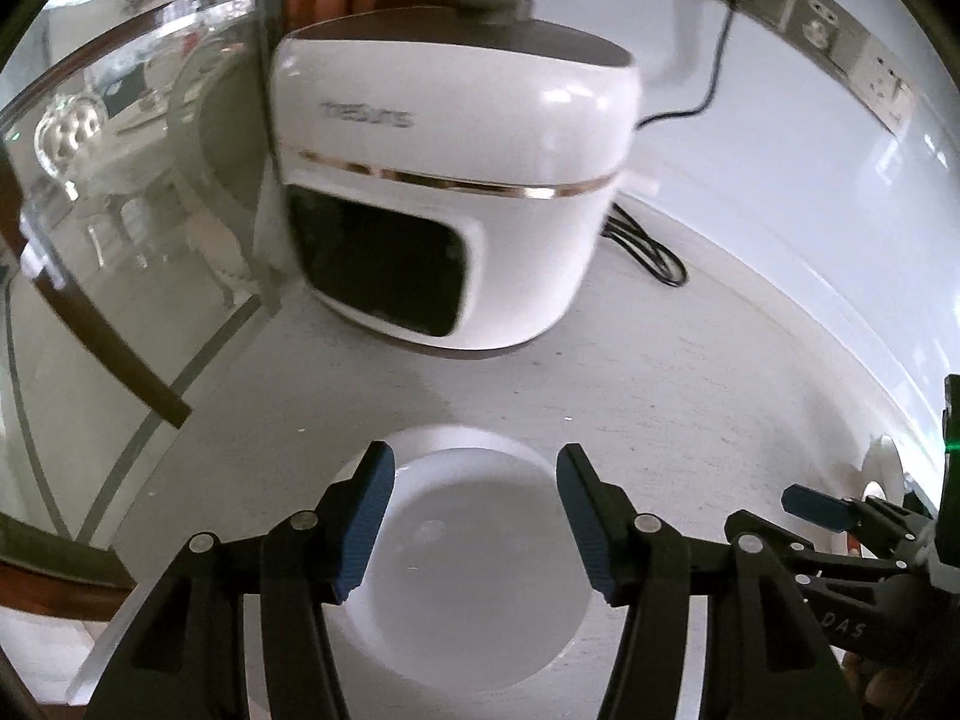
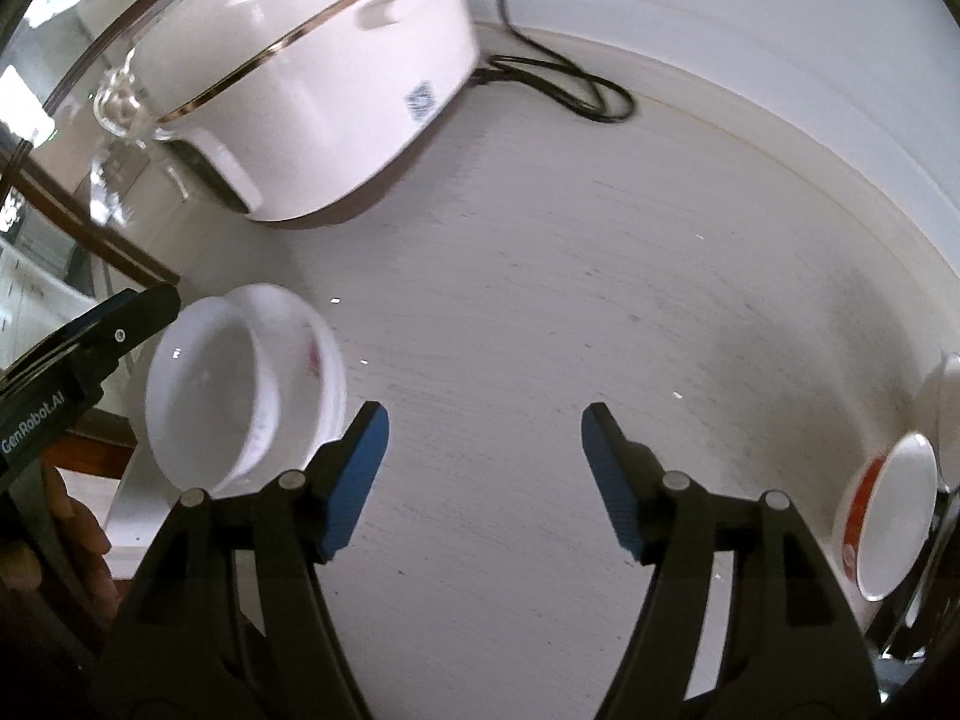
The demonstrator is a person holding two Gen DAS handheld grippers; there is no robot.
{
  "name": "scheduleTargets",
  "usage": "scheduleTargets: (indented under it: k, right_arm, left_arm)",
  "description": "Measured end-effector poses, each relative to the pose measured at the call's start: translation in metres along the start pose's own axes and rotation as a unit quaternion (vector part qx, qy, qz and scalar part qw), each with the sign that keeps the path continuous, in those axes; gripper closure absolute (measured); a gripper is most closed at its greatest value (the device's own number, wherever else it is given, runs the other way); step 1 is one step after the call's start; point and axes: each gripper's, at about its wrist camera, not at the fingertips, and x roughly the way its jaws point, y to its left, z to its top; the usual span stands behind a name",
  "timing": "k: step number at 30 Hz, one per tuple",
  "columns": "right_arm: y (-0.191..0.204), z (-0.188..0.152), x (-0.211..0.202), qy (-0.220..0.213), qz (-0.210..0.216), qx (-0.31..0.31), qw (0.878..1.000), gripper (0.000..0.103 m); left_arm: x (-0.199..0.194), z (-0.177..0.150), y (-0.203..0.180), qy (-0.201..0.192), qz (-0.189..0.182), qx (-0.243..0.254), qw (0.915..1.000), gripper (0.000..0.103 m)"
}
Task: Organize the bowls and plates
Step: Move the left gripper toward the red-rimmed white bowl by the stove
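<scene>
On the pale counter (image 2: 540,276), both the left gripper (image 1: 474,516) and right gripper (image 2: 483,480) gape wide; the white bowl (image 1: 480,546) is partly hidden behind the left fingers.

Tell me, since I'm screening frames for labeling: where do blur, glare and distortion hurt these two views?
Left wrist view: the rice cooker is motion-smeared, its logo unreadable; reflections fill the glass panel; the fisheye bends the outlet strip. Right wrist view: the white bowl and red-rimmed dish are soft and stretched at the edges; the countertop looks clearer.
</scene>
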Motion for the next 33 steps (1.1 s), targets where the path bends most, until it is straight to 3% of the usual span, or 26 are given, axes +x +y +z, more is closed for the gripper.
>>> scheduleTargets:
  k: [11, 26, 33]
  right_arm:
    - [-0.053, -0.032, -0.013, 0.005, -0.021, 0.055, 0.998, 0.03]
    - [-0.125, -0.073, -0.03, -0.001, -0.056, 0.134, 0.989, 0.027]
    - [-0.158, -0.09, -0.043, -0.011, -0.064, 0.158, 0.985, 0.027]
  left_arm:
    - [0.02, -0.005, -0.063, 0.056, -0.066, 0.059, 0.9945, 0.046]
    - [0.039, -0.027, -0.126, 0.118, -0.093, 0.126, 0.9806, 0.046]
    - [0.042, -0.042, -0.156, 0.141, -0.098, 0.134, 0.976, 0.046]
